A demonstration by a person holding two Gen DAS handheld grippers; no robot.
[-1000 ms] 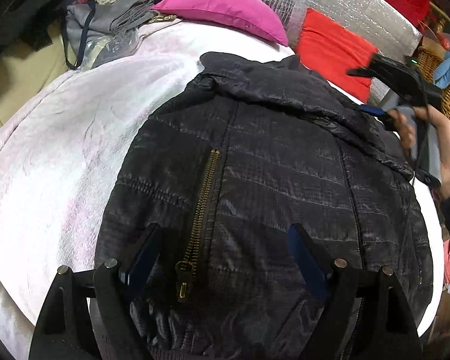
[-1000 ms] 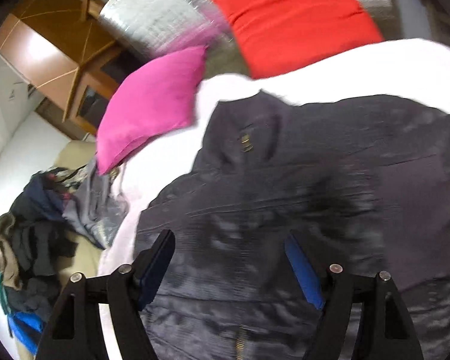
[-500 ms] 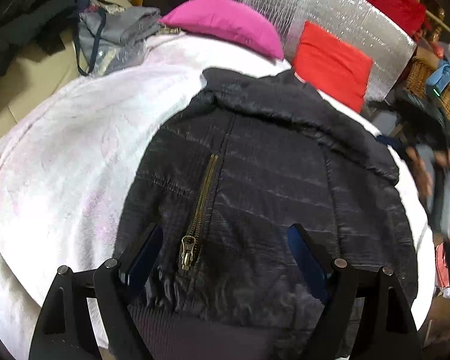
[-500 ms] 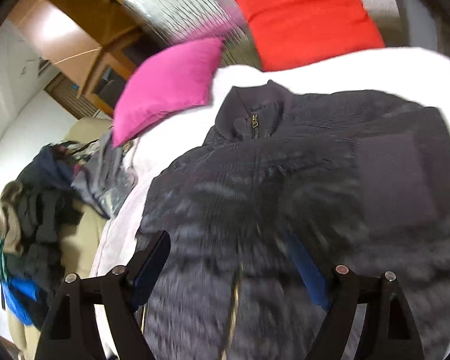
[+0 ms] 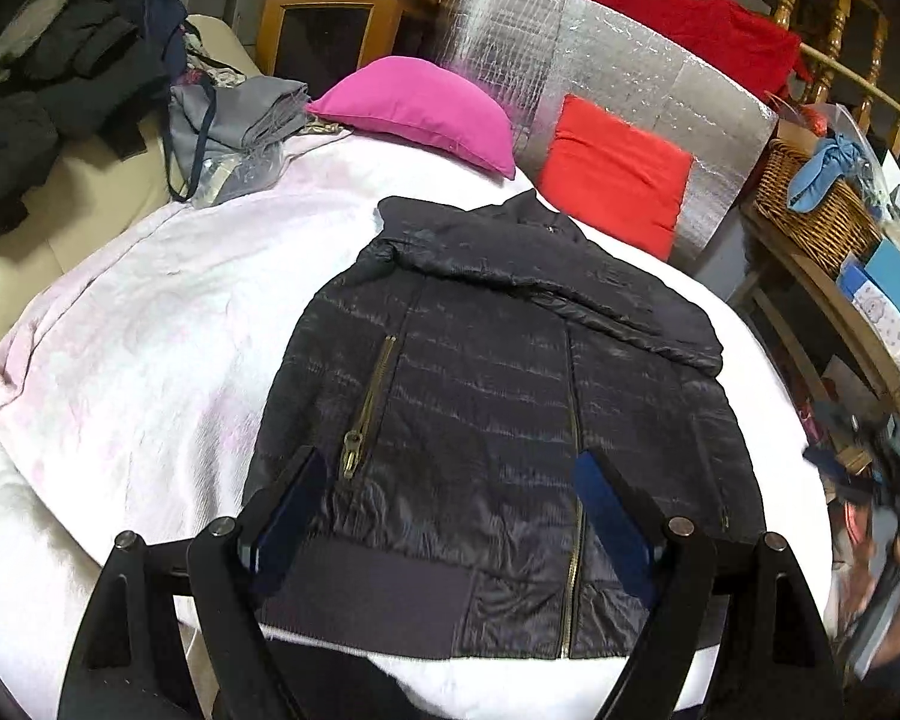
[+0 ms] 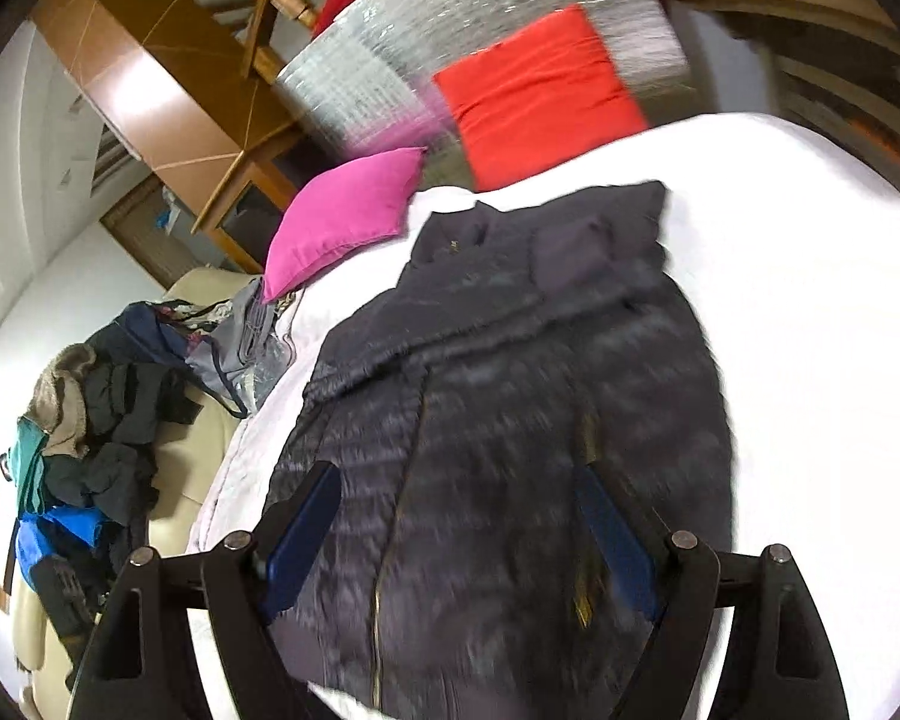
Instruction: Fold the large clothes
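Observation:
A black quilted jacket [image 5: 498, 396] lies flat on a white bed cover [image 5: 150, 360], collar at the far end, hem at the near edge, sleeves folded across the chest. It also shows in the right wrist view [image 6: 510, 396], blurred. My left gripper [image 5: 450, 474] is open and empty, held above the hem. My right gripper [image 6: 456, 486] is open and empty, above the jacket's lower part. The right gripper shows blurred at the right edge of the left wrist view [image 5: 870, 468].
A pink pillow [image 5: 414, 105] and a red cushion [image 5: 618, 168] lie at the bed's far end against a silver panel [image 5: 600, 66]. Piled clothes [image 5: 60, 72] lie on a beige sofa at left. A wicker basket [image 5: 810, 204] stands at right.
Both grippers have pulled back toward the near edge of the bed and risen. The whole jacket is now in view. The right gripper left the jacket's right shoulder.

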